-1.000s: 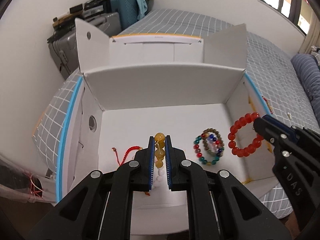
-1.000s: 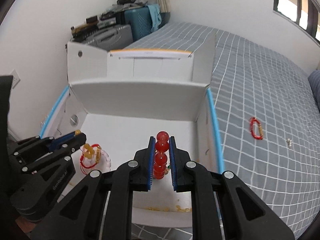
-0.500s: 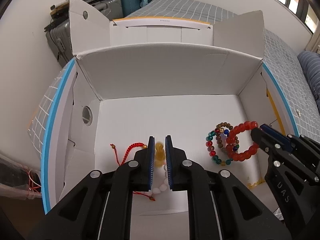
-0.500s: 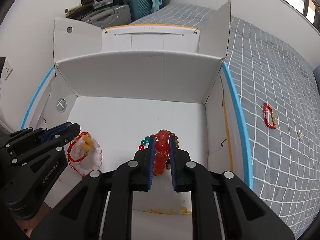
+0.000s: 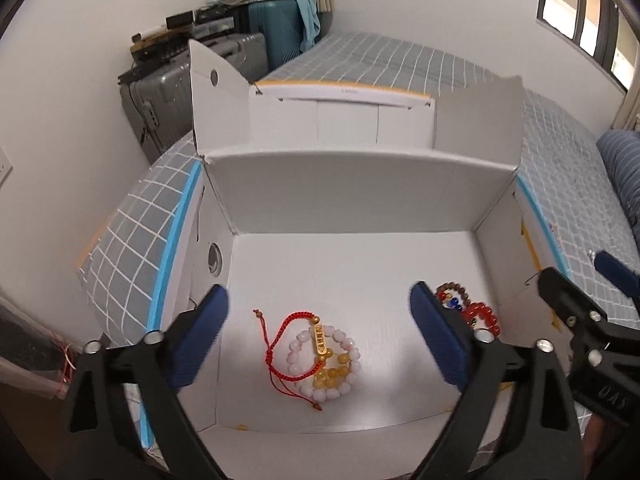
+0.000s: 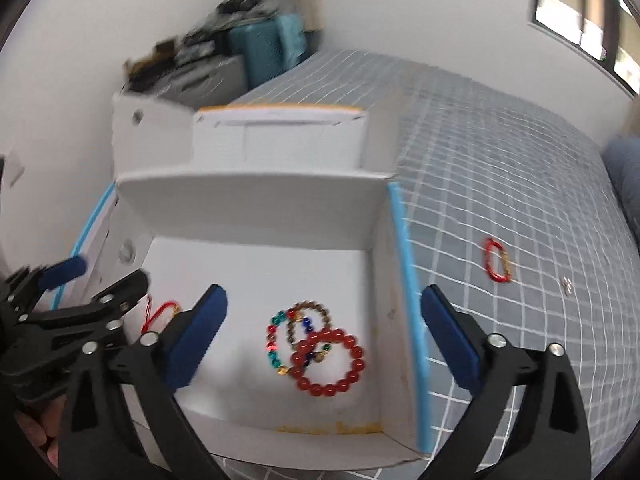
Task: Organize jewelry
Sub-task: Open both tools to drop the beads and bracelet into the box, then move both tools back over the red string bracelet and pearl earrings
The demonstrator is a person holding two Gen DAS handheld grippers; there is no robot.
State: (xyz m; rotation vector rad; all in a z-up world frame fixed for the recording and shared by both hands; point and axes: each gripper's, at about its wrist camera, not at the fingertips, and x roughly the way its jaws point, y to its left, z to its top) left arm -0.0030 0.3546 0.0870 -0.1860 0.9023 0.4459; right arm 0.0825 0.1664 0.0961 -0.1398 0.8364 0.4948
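Observation:
An open white cardboard box [image 5: 344,216] lies on the bed. In the left wrist view, my left gripper [image 5: 320,332] is open above a pile on the box floor: a yellow bead bracelet [image 5: 330,378], a pale pink bead bracelet [image 5: 352,364] and a red cord bracelet [image 5: 286,330]. In the right wrist view, my right gripper [image 6: 324,332] is open above a red bead bracelet [image 6: 330,362] that lies on a multicolour bead bracelet [image 6: 276,342] and a brown bead bracelet [image 6: 310,310]. A red bracelet [image 6: 496,266] lies on the bedspread outside the box.
The box [image 6: 256,196] has upright flaps at the back and blue-edged side flaps. A grey checked bedspread [image 6: 500,168] stretches right. Suitcases [image 5: 256,40] stand against the far wall. A small metal item [image 6: 566,282] lies near the loose red bracelet.
Both grippers have opened and risen. The yellow bracelet dropped onto the pink and red cord pile. The red bead bracelet dropped onto the multicolour and brown bracelets.

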